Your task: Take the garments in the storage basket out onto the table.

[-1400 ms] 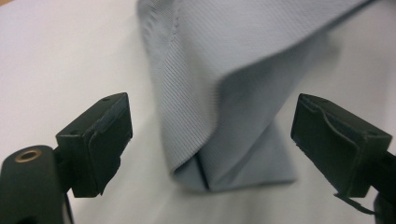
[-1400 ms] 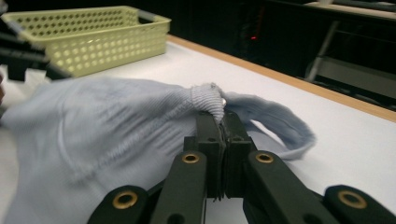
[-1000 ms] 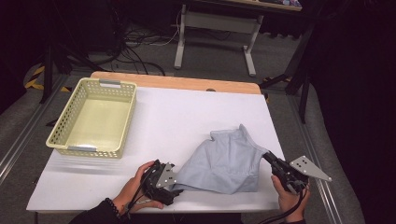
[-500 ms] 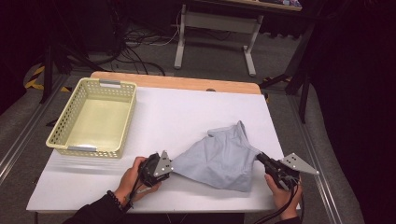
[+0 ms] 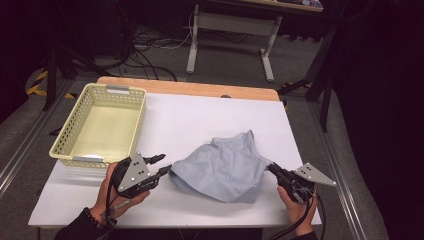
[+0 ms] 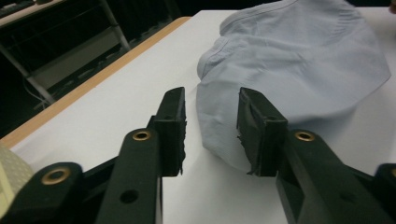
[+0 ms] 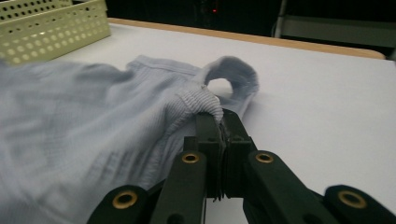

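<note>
White table (image 5: 210, 115), right tool (image 7: 220, 122) pinching grey garment (image 5: 222, 167), left tool (image 6: 210, 116) parted, empty.

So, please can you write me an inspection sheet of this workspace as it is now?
Surface: white table top with a wooden far edge, mostly bare.
Job's things: light blue garment lies crumpled near the front edge; yellow perforated basket stands at the far left with nothing in it.
Clutter: nothing seen.
Grippers: left tongs have just been opening, with a gap between the jaws and the garment's edge just beyond them, not pinched; right tongs are shut on the garment's ribbed edge.
Cables: a black cable trails from the right tongs; more cables lie on the floor behind the table.
Surroundings: dark room, grey floor, a white stand behind.
</note>
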### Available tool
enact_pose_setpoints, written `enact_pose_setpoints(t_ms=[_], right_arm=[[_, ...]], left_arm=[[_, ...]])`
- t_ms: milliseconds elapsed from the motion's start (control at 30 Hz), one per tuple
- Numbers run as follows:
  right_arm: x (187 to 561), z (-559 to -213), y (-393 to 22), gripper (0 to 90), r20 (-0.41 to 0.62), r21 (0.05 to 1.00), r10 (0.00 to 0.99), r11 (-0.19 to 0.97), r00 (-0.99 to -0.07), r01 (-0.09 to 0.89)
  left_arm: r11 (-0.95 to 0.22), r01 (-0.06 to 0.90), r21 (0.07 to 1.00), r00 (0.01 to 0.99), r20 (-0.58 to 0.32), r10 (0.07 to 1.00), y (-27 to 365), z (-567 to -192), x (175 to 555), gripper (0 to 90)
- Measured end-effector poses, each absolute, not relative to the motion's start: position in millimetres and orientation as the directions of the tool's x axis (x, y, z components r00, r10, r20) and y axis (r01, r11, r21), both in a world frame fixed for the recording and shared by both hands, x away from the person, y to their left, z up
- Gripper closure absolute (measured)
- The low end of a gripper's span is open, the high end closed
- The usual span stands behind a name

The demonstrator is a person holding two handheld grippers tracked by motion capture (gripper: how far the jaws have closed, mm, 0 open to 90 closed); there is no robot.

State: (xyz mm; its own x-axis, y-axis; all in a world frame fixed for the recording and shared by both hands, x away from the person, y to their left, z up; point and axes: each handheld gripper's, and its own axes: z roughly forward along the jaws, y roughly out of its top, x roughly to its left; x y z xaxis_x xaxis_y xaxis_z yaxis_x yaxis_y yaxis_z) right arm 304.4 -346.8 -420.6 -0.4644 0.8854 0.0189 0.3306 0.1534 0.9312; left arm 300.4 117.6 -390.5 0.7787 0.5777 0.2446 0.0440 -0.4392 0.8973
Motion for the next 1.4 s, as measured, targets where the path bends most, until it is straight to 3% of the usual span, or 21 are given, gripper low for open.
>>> enact_pose_setpoints(t_ms=[200,267,300,333,400,433,500,533,667,800,867,967,1033,1067,1267,1400], right_arm=[[301,-418,-361,87.4,0.005,0.933,0.918,0.138,-0.396,0.332],[301,-418,-364,86.2,0.008,0.933,0.925,0.129,-0.379,0.336],[302,-420,-365,84.8,-0.011,0.928,0.930,0.147,-0.367,0.343],[302,-420,-365,84.8,-0.011,0.928,0.930,0.147,-0.367,0.343],[304,-421,-363,72.5,-0.023,0.924,0.928,0.162,-0.372,0.347],[304,-421,-363,72.5,-0.023,0.924,0.928,0.162,-0.372,0.347],[305,-421,-362,61.0,-0.036,0.922,0.939,0.163,-0.341,0.350],[305,-421,-364,51.0,-0.020,0.928,0.940,0.145,-0.341,0.343],[304,-419,-363,44.3,-0.030,0.937,0.931,0.152,-0.362,0.314],[305,-420,-362,42.6,-0.033,0.931,0.923,0.169,-0.384,0.324],[307,-423,-361,42.0,-0.033,0.923,0.922,0.175,-0.385,0.342],[308,-425,-361,41.9,-0.022,0.923,0.924,0.166,-0.383,0.347],[308,-425,-360,41.9,-0.016,0.922,0.924,0.161,-0.383,0.352],[308,-427,-359,41.7,-0.010,0.918,0.921,0.162,-0.390,0.361],[309,-427,-357,39.7,-0.011,0.912,0.912,0.177,-0.410,0.369],[310,-427,-353,39.6,-0.016,0.910,0.904,0.191,-0.427,0.369]], left_arm=[[-0.424,0.046,0.905,0.807,0.216,0.550,112,-391,301,53.2],[-0.433,0.067,0.899,0.808,0.205,0.552,102,-396,305,47.7],[-0.437,0.073,0.896,0.809,0.203,0.552,98,-398,308,40.9],[-0.435,0.092,0.896,0.813,0.185,0.553,92,-401,312,40.9],[-0.432,0.176,0.885,0.830,0.103,0.549,76,-416,328,33.9],[-0.432,0.176,0.885,0.830,0.103,0.549,76,-416,328,31.7],[-0.461,0.223,0.859,0.828,0.083,0.554,62,-430,342,29.5],[-0.475,0.250,0.844,0.824,0.073,0.562,54,-439,352,28.8],[-0.481,0.314,0.819,0.811,0.032,0.584,45,-453,370,26.8],[-0.461,0.411,0.787,0.796,-0.063,0.602,39,-465,385,25.9],[-0.453,0.445,0.773,0.801,-0.118,0.586,39,-467,388,33.4],[-0.483,0.433,0.761,0.828,-0.123,0.547,33,-467,385,57.6],[-0.494,0.424,0.759,0.834,-0.114,0.540,31,-466,382,62.6],[-0.512,0.400,0.760,0.835,-0.071,0.546,30,-465,379,79.2],[-0.491,0.310,0.815,0.797,0.059,0.601,48,-435,364,81.5],[-0.416,0.277,0.866,0.753,0.073,0.653,76,-404,355,81.6]])
